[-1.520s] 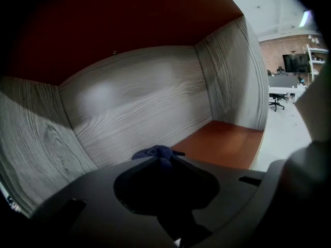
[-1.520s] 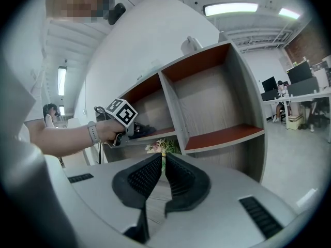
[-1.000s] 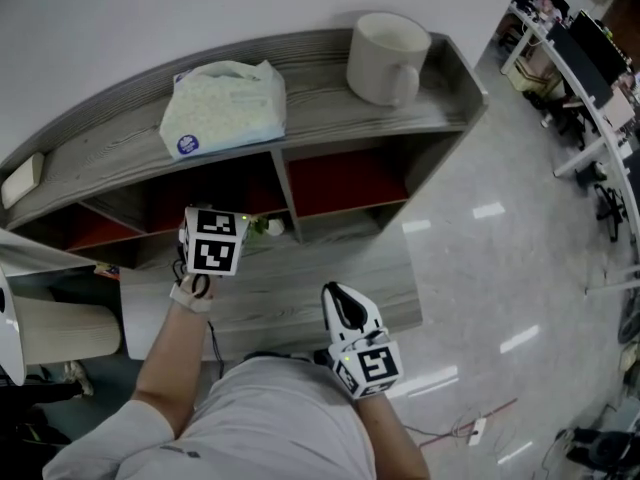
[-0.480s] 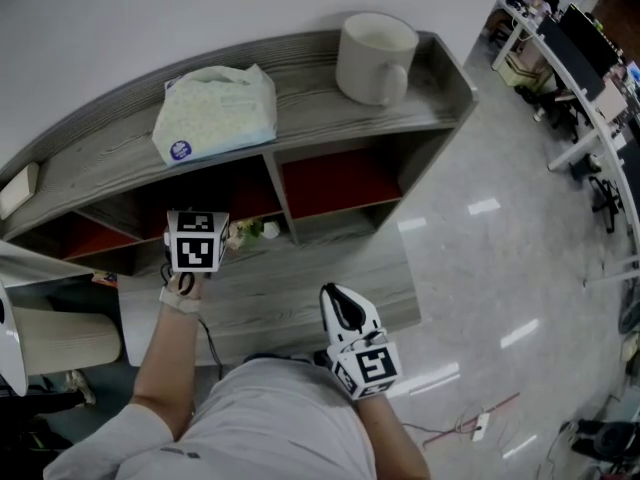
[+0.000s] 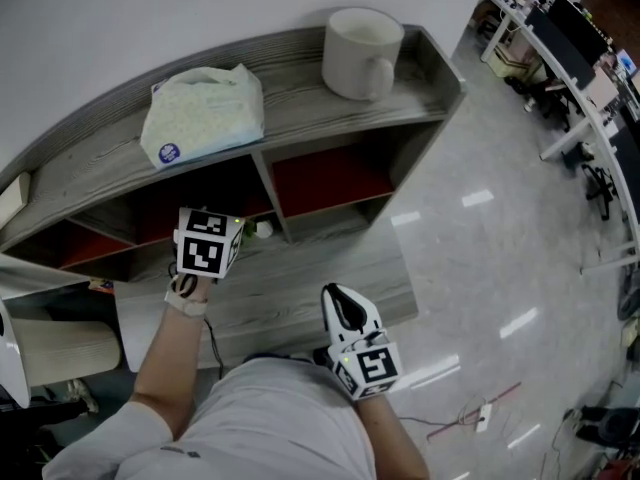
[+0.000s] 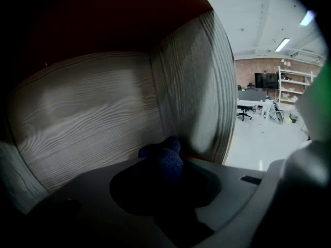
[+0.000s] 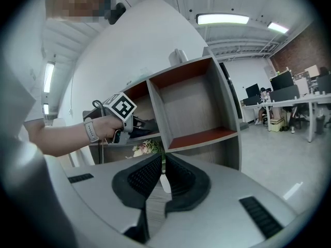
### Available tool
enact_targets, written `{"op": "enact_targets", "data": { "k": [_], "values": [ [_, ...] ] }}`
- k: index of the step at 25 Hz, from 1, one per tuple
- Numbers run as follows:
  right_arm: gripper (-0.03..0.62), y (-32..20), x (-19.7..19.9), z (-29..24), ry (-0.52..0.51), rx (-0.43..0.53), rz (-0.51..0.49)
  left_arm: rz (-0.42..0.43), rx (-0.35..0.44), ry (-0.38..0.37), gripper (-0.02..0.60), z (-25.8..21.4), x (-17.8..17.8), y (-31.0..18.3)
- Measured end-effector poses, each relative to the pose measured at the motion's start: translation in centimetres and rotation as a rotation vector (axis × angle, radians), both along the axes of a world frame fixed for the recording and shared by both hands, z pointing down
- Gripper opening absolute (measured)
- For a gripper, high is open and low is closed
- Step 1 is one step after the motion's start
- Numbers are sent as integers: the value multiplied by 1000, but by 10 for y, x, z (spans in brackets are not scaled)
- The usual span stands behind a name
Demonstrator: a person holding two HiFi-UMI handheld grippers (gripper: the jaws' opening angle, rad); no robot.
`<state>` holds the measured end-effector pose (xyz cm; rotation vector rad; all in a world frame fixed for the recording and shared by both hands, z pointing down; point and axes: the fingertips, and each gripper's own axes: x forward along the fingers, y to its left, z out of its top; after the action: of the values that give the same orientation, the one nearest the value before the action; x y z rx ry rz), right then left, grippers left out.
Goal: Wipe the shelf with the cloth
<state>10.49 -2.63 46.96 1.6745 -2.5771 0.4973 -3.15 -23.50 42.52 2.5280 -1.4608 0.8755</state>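
Grey shelf (image 6: 93,118) walls surround the left gripper (image 6: 164,175) inside a compartment — its jaws have just been closing and pinch the dark blue cloth (image 6: 165,156), so wiping can likely start. Right gripper (image 7: 161,164) hangs outside — clenched, empty.

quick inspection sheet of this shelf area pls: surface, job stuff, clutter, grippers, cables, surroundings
surface: grey wood-grain shelf unit with red-brown inner boards; no dirt can be made out
job's things: dark blue cloth, bunched, inside a compartment
clutter: tissue pack and white mug on the top board; small flowers lower down
grippers: left gripper has just been closing its jaws, cloth between them; right gripper has its jaws together, empty, away from the shelf
cables: black lead by the left wrist; thin cable on the floor
surroundings: glossy floor; desks and chairs far right
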Motion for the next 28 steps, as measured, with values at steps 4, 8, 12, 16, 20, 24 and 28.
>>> {"op": "enact_targets", "data": {
  "k": [4, 8, 12, 16, 20, 24, 28],
  "values": [
    [32, 3, 7, 1, 3, -4, 29, 63, 26, -36, 114, 2, 27, 9],
    [32, 7, 14, 1, 3, -6, 53, 105, 52, -81, 109, 4, 41, 14],
    [32, 9, 15, 3, -1, -7, 57, 135, 87, -160, 107, 5, 44, 20],
    [32, 8, 8, 1, -4, 0, 39, 182, 191, -352, 101, 3, 48, 26],
    [32, 7, 0, 0, -3, 1, 15, 228, 262, -494, 100, -2, 51, 31],
    [32, 7, -1, 0, -5, 3, 4, 243, 367, -627, 98, -25, 54, 35],
    [32, 5, -2, 0, -6, 8, -8, 239, 461, -734, 98, -54, 55, 39]
  ]
}}
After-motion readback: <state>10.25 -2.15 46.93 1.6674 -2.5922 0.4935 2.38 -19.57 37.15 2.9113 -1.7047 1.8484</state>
